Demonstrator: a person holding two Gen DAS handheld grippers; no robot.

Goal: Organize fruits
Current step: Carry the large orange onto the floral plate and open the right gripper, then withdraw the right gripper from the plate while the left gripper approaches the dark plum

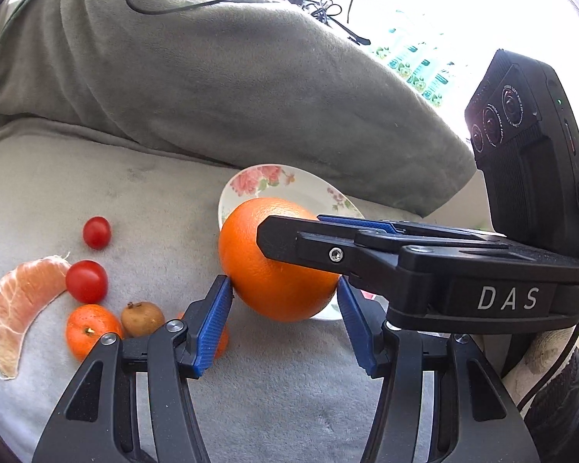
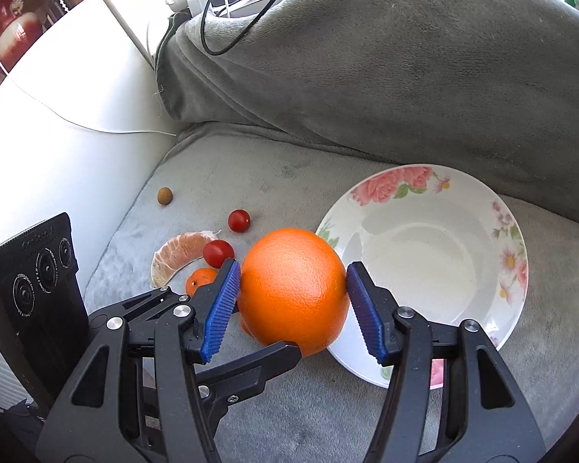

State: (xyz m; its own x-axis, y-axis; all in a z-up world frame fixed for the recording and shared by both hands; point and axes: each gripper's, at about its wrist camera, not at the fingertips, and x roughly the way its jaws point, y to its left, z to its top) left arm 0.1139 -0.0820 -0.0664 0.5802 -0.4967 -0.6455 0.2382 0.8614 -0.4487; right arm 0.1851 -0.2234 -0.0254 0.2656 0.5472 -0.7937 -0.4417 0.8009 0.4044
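Observation:
A large orange (image 1: 278,266) (image 2: 293,293) sits between the blue pads of both grippers at the near rim of a white floral bowl (image 1: 262,181) (image 2: 436,262). My left gripper (image 1: 285,301) closes on it from the sides. My right gripper (image 2: 289,297) also closes on it, and reaches in from the right in the left wrist view (image 1: 289,247). To the left lie two cherry tomatoes (image 1: 96,232) (image 1: 87,281), a peeled citrus segment (image 1: 19,305), a small mandarin (image 1: 92,330) and a brown longan (image 1: 142,318).
The fruit lies on a grey plush cushion (image 1: 77,193) (image 2: 289,405). A grey blanket-covered bolster (image 1: 231,77) (image 2: 405,77) with black cables rises behind. Another longan (image 2: 165,196) lies near a white surface (image 2: 58,135) at the left.

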